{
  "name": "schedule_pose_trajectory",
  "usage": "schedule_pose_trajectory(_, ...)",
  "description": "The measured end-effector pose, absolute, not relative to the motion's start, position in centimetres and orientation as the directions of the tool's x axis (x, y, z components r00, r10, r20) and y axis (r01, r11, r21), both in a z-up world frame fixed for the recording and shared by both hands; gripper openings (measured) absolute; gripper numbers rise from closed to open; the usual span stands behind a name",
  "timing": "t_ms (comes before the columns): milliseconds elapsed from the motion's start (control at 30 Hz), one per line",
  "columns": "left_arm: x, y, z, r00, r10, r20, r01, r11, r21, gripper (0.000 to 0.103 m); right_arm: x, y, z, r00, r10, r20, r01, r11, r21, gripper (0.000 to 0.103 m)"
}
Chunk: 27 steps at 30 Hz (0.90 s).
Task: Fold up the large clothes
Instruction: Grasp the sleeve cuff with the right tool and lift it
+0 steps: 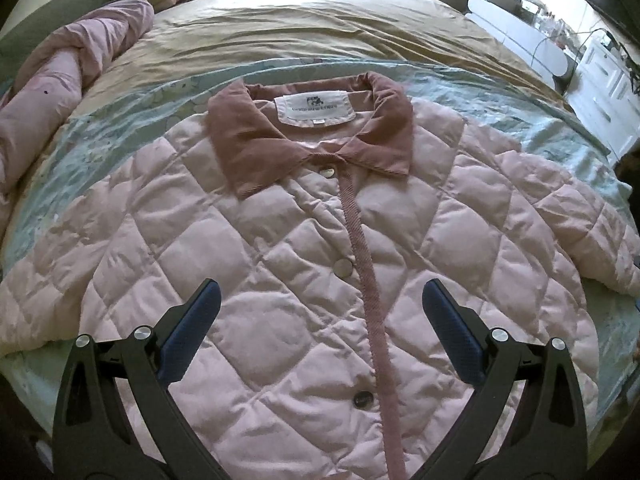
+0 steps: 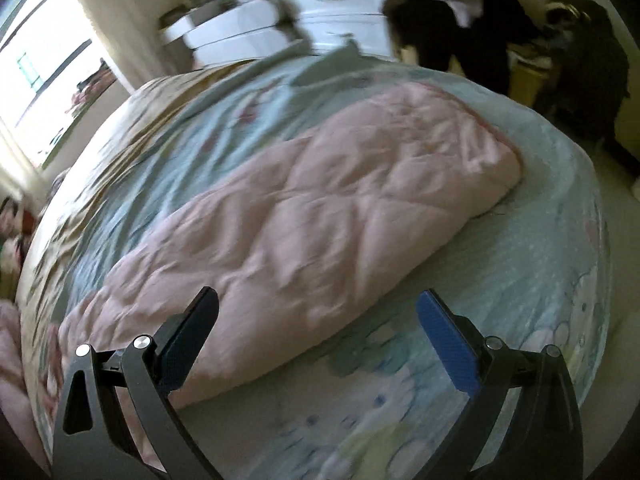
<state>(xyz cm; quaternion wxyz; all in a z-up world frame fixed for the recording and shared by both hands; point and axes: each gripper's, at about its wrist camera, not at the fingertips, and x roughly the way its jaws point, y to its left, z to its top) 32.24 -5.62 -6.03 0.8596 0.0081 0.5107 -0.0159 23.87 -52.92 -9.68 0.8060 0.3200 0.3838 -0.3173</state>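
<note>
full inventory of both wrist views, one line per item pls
quilted jacket: 1, pale pink, flat on the bed, front up, buttoned
collar: 1, dusty rose, at the jacket's top
buttons: 3 visible, silver, along the placket
sleeve: 1, pale pink, spread out across the bed
bedsheet: 1, light blue, cartoon print, under the jacket
rolled blanket: 1, pink, far left of the bed
dresser: 1, white, beside the bed
left claw: 1, black with blue pads, open above the jacket
right claw: 1, black with blue pads, open near the sleeve

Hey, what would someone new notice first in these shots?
A pink quilted jacket lies spread front-up and buttoned on the bed, its darker corduroy collar toward the far side. Both the left gripper and right gripper hover open; one sleeve stretches ahead of the right.
</note>
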Motion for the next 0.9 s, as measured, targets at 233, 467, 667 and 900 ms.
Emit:
schedule_pose_trajectory(233,32.3,-5.8,-5.7,0.485,-0.031,-0.874,0.041,0.999,-0.012,0.095,23.4,-59.3,-13.4,0.534,-0.179,-0.826,0.806,0.402,0.434,0.099)
schedule_pose_trajectory(467,31.6,-5.1,-4.0,0.515,-0.008,-0.857,0.029,1.000,0.009,0.095,22.4,-63.6,-14.5,0.646,-0.164,-0.746,0.757,0.265,0.598,0.046)
schedule_pose_trajectory(667,31.4,-4.0,-1.6,0.554,-0.006,-0.833,0.006,1.000,-0.003,0.095,23.1,-63.1,-9.9,0.760,-0.177,-0.626,0.631,0.434,0.643,0.018)
schedule_pose_trajectory(900,31.4,-3.7,2.0,0.588,-0.007,-0.809,0.010,1.000,-0.002,0.095,25.4,-59.2,-1.4,0.869,-0.129,-0.479,0.441,0.643,0.627,0.015)
